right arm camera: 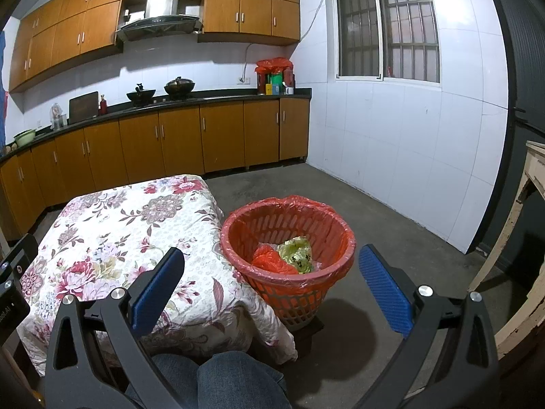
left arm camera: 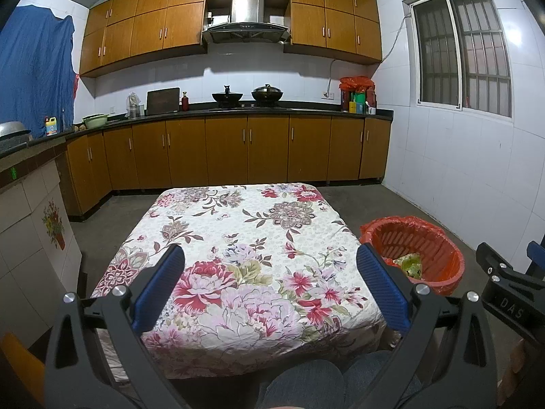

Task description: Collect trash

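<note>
An orange basket bin (right arm camera: pixel 289 293) lined with a red bag stands on the floor right of the table; it also shows in the left wrist view (left arm camera: pixel 442 272). Inside lie a crumpled yellow-green wrapper (right arm camera: pixel 296 252) and an orange bag (right arm camera: pixel 270 259). The wrapper also shows in the left wrist view (left arm camera: pixel 412 264). My left gripper (left arm camera: pixel 270 262) is open and empty above the near part of the floral tablecloth (left arm camera: pixel 238 238). My right gripper (right arm camera: pixel 272 262) is open and empty, held above the table's right edge and the bin.
The low table with the floral cloth (right arm camera: pixel 129 225) fills the middle. My knees in jeans (right arm camera: pixel 235 378) are at the near edge. Kitchen cabinets (left arm camera: pixel 224 150) and a counter run along the far wall. A worn wooden frame (right arm camera: pixel 524 238) stands at the right.
</note>
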`<control>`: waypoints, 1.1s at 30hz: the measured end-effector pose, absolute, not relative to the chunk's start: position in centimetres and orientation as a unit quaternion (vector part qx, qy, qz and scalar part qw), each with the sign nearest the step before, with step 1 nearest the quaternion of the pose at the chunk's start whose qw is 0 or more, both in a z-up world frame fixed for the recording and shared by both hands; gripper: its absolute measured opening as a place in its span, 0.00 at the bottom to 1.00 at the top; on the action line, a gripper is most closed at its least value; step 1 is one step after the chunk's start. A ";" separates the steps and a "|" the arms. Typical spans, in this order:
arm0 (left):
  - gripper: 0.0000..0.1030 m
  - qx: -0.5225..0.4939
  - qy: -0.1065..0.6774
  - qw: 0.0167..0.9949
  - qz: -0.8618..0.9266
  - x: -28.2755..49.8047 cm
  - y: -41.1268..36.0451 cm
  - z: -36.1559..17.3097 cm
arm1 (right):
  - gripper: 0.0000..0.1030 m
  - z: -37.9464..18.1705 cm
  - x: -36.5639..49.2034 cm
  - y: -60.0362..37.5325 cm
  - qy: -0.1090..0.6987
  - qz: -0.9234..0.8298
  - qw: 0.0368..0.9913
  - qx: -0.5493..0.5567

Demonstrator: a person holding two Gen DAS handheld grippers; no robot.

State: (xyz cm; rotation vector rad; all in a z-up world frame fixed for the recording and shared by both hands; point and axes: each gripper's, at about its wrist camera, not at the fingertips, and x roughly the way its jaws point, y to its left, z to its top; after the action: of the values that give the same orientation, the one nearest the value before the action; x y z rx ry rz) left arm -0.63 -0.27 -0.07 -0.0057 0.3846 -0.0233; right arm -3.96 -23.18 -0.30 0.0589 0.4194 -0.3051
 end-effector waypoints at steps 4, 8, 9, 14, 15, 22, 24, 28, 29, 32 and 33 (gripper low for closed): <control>0.96 -0.002 0.191 0.982 -0.011 -0.6 -0.3 -0.1 | 0.98 -0.5 -3.9 -23.2 0.208 -0.150 0.966 0.029; 0.96 -0.002 0.192 0.981 -0.011 -0.6 -0.3 -0.1 | 0.98 -0.5 -3.9 -23.2 0.208 -0.150 0.966 0.030; 0.96 -0.003 0.192 0.981 -0.011 -0.6 -0.3 0.0 | 0.98 -0.5 -3.9 -23.2 0.208 -0.150 0.966 0.029; 0.96 -0.002 0.192 0.981 -0.011 -0.6 -0.3 -0.1 | 0.98 -0.5 -3.9 -23.2 0.208 -0.150 0.966 0.030; 0.96 -0.002 0.192 0.981 -0.012 -0.6 -0.3 -0.1 | 0.98 -0.5 -3.8 -23.2 0.208 -0.150 0.966 0.030; 0.96 -0.003 0.193 0.981 -0.012 -0.6 -0.3 -0.1 | 0.98 -0.5 -3.8 -23.3 0.208 -0.150 0.966 0.030; 0.96 -0.003 0.193 0.981 -0.012 -0.6 -0.3 -0.1 | 0.98 -0.5 -3.8 -23.3 0.208 -0.150 0.966 0.030; 0.96 -0.003 0.193 0.981 -0.012 -0.6 -0.3 -0.2 | 0.98 -0.4 -3.8 -23.3 0.209 -0.150 0.966 0.030; 0.96 -0.002 0.194 0.981 -0.012 -0.6 -0.3 -0.2 | 0.98 -0.4 -3.8 -23.3 0.209 -0.150 0.966 0.030; 0.96 -0.002 0.195 0.981 -0.012 -0.5 -0.3 -0.4 | 0.98 -0.7 -3.8 -23.2 0.209 -0.150 0.966 0.030; 0.96 -0.002 0.195 0.981 -0.012 -0.5 -0.3 -0.4 | 0.98 -0.7 -3.9 -23.3 0.209 -0.150 0.966 0.031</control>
State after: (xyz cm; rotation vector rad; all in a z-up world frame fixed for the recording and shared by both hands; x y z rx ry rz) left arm -0.53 -0.29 -0.44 -0.0045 0.3926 -0.0240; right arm -3.85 -23.26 -0.71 0.0618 0.4231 -0.3037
